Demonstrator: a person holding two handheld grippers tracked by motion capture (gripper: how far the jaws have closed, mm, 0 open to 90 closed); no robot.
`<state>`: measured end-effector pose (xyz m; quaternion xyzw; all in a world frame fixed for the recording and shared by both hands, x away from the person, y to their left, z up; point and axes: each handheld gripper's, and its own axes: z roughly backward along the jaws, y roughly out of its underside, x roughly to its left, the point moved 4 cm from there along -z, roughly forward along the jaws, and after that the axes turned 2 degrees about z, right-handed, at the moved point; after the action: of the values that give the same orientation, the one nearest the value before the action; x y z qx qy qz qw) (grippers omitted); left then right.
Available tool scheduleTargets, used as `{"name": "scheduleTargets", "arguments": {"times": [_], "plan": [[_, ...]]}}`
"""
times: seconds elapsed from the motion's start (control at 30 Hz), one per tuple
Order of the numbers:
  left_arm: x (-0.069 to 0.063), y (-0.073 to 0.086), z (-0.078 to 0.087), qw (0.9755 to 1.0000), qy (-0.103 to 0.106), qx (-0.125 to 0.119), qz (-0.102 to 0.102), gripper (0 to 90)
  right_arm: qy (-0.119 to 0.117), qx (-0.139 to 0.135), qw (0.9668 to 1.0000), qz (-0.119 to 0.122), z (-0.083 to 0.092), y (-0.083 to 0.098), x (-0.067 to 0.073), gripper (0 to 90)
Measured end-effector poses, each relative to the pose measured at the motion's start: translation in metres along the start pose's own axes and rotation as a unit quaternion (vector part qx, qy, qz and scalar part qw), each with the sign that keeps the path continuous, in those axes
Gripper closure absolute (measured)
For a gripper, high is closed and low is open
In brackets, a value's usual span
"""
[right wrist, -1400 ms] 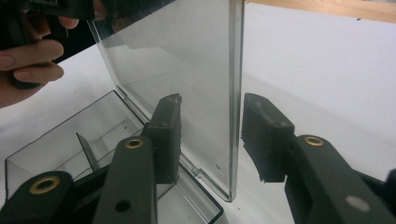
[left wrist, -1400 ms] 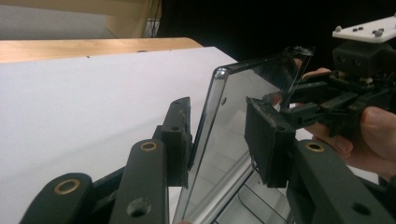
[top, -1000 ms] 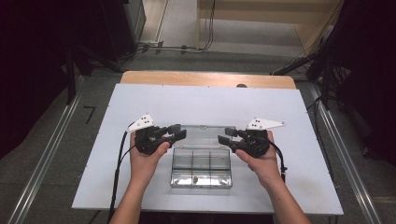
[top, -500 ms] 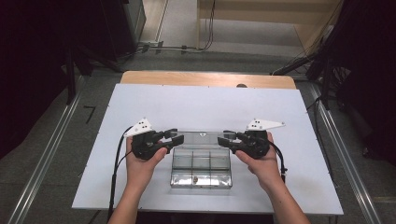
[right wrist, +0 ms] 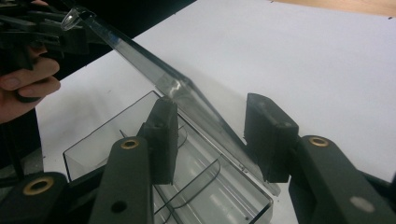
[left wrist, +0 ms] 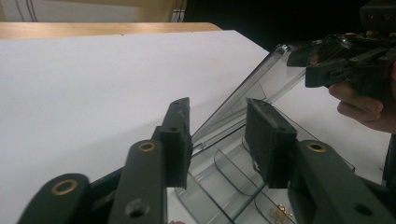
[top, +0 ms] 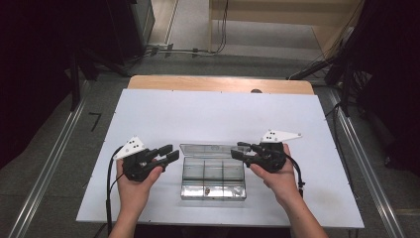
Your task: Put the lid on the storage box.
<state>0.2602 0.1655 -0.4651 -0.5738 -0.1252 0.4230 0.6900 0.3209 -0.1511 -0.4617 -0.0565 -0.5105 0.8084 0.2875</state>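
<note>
A clear plastic compartment box (top: 213,177) sits on the white table (top: 198,119), near the person's edge and between the two hands. Its hinged lid (top: 208,149) stands raised at the far side, tilted back from the tray. Thin clear dividers split the tray into several compartments. In the high view a small dark item (top: 205,188) lies in a near compartment toward the middle; in the left gripper view a small cluster of gold-coloured pieces (left wrist: 279,213) rests in one compartment, too small to identify. The remaining compartments that can be seen look bare. The left gripper (top: 167,153) is held just beside the box's left end, its jaws pointing toward the lid's left edge; the jaws have just been closing, yet they stand apart with a clear gap, and in its own view the lid's end and the tray corner lie between and beyond the pads (left wrist: 268,137) without contact. The right gripper (top: 240,150) is at the box's right end, at the lid's right corner. Its jaws are apart; in the right gripper view the lid's edge passes between the pads (right wrist: 163,135), close against the left one, and whether it presses there cannot be told.
</note>
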Motion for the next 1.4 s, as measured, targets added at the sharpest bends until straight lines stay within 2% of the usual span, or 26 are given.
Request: {"name": "scheduleTargets", "arguments": {"times": [0.27,0.47,0.7,0.83,0.97,1.27,1.4], "plan": [[-0.008,0.009,0.011,0.9999,0.009,0.011,0.001,81.4,0.002,0.002,1.0000,0.003,0.001,0.003,0.004,51.8],[-0.014,0.013,0.004,0.9995,0.017,0.026,-0.003,89.3,-0.003,0.002,1.0000,0.004,0.001,0.005,0.005,50.6],[-0.016,0.016,-0.004,0.9987,0.036,0.037,-0.004,90.0,-0.009,0.004,0.9999,0.008,0.000,0.009,0.008,48.3],[-0.017,0.015,-0.005,0.9978,0.061,0.028,0.004,90.0,-0.012,0.008,0.9998,0.013,0.001,0.013,0.010,46.8],[-0.019,0.015,-0.009,0.9965,0.076,0.033,-0.003,90.0,-0.010,0.009,0.9998,0.013,0.003,0.016,0.011,45.7],[-0.018,0.019,-0.014,0.9956,0.086,0.038,0.005,90.0,-0.009,0.002,0.9999,0.008,0.011,0.021,0.011,41.1],[-0.018,0.021,-0.016,0.9951,0.088,0.045,0.003,90.0,0.000,-0.005,0.9999,0.011,0.014,0.025,0.014,39.5]]}}
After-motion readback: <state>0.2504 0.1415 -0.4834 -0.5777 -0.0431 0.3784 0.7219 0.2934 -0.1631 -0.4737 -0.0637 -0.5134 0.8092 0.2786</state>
